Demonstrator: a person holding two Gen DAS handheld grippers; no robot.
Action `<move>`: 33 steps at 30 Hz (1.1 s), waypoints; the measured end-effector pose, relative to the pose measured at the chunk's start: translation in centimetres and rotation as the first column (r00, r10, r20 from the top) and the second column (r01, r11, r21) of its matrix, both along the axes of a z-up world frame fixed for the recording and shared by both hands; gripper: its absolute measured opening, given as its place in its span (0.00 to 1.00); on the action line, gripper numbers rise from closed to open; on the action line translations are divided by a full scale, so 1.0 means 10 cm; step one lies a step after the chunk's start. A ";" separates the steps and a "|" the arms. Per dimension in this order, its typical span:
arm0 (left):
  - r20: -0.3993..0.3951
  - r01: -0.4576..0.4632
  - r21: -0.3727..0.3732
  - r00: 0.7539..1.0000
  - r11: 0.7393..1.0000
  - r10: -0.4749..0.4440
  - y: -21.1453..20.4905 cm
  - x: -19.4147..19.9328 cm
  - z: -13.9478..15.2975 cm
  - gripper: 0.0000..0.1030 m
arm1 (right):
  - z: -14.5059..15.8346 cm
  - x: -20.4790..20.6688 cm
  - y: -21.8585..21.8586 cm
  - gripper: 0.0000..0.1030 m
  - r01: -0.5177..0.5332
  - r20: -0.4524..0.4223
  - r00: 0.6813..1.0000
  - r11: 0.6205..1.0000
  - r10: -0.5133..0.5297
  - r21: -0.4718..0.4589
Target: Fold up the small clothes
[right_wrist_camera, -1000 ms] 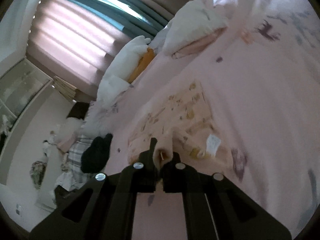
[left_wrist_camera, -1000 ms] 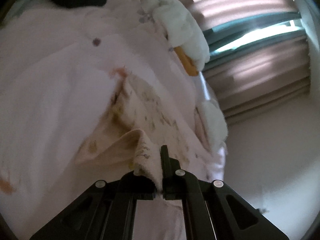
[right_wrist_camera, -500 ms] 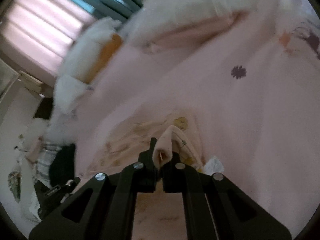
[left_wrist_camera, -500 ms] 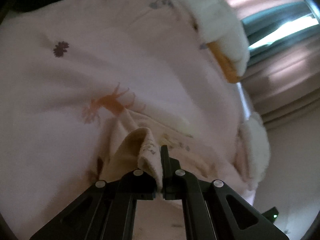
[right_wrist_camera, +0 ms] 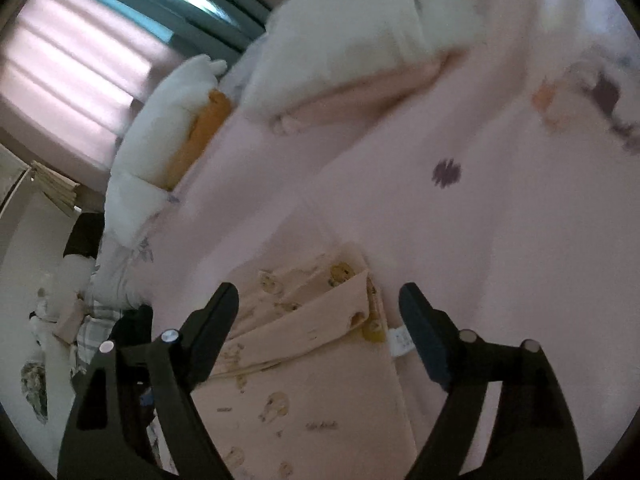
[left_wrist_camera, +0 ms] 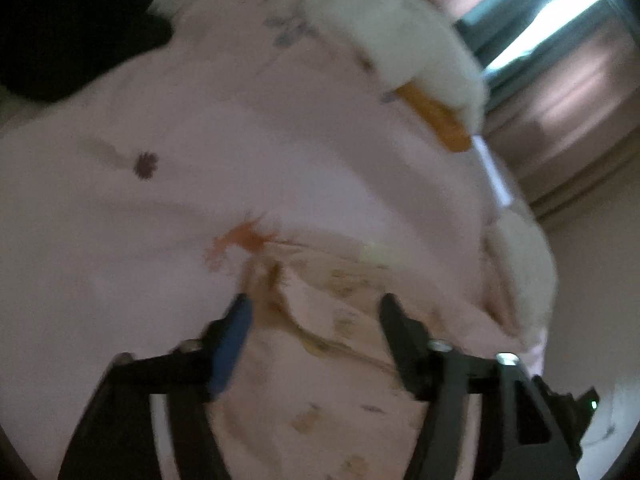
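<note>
Soft peach printed baby garment (right_wrist_camera: 320, 360) lying folded, flat-edged on the pink bed cover (right_wrist_camera: 480, 240), left hand-held gripper (left_wrist_camera: 314, 308) and right hand-held gripper (right_wrist_camera: 318, 296) jaws opening, cloth between them ungripped, fluffy white pillow (right_wrist_camera: 340, 36) beyond

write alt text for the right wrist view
The right gripper, its jaws opening, hangs over a folded peach printed garment lying on a pink bedspread, not pinching it. White pillows and a curtained window sit beyond.
</note>
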State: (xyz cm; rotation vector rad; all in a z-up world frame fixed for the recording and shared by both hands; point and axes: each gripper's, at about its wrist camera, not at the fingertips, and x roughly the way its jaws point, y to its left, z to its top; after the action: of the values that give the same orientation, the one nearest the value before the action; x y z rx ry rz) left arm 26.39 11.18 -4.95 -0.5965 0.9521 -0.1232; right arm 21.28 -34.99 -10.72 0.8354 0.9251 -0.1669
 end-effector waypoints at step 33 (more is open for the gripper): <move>0.025 0.040 0.097 0.999 0.994 -0.043 -0.17 -0.44 -0.14 0.72 | -0.01 -0.12 0.51 0.18 -0.283 -0.025 0.959 0.951 0.282 -0.128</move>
State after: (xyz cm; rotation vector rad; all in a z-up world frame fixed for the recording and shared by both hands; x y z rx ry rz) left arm 21.96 9.49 -6.33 -0.4851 0.9396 -0.1215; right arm 20.12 -29.86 -10.78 0.5736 1.0181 0.0192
